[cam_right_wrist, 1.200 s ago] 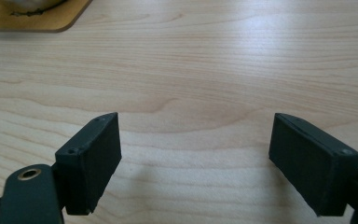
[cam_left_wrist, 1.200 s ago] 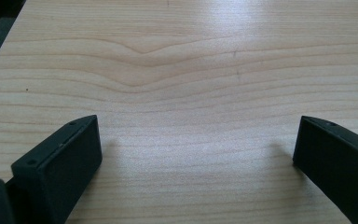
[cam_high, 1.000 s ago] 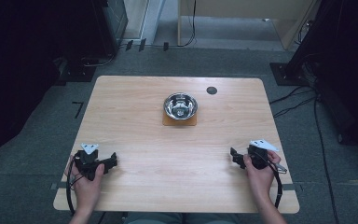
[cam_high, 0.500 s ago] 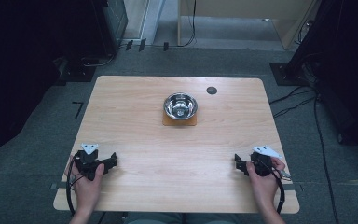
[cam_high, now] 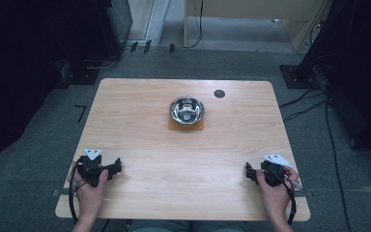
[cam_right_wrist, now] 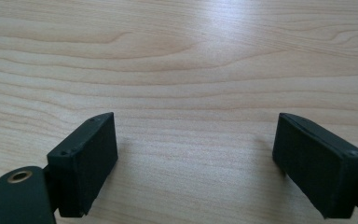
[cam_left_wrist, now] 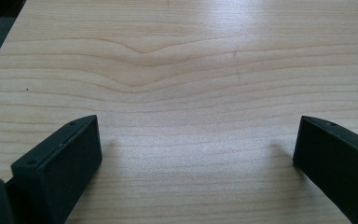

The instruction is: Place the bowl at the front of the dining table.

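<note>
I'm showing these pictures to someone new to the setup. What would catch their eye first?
Probably the shiny metal bowl, alone on a small orange-brown mat toward the far middle of the wooden table. Next, the two hand-held tools at the near corners: the left claw and the right claw, both open over bare wood and holding nothing.

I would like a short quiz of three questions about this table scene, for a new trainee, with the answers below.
1. True or false: the metal bowl stands on an orange mat.
2. The left gripper is: A) open, B) shut on the bowl, C) shut on a cup.
3. Fill in: the right gripper has its jaws ____ over the bare table.

Key: 1 true. 2 A. 3 open.
</note>
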`<state>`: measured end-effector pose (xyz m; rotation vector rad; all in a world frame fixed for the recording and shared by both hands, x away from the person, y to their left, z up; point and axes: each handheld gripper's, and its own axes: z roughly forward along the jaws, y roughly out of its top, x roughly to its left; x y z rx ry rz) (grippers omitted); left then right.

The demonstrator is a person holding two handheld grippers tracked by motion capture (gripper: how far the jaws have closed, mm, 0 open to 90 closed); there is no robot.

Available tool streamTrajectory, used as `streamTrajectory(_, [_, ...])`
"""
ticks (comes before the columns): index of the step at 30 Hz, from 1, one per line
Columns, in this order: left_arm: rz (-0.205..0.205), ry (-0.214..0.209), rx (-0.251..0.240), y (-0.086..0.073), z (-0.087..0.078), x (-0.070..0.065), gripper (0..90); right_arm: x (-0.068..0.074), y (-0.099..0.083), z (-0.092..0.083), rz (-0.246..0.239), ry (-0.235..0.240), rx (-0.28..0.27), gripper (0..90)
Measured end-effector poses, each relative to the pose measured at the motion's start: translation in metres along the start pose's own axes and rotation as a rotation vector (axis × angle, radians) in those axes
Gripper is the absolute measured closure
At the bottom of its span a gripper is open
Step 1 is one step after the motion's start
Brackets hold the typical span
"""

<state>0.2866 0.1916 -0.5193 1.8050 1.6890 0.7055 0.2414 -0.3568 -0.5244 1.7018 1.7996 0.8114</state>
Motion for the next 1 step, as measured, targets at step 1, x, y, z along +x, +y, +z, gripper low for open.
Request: streamTrajectory(1, [-0.003,0.003,0.0,0.0002,0.0002,-0.0001,0.9,0.0001,0.0001,0.0001,0.003,-0.001,0.002,12.1])
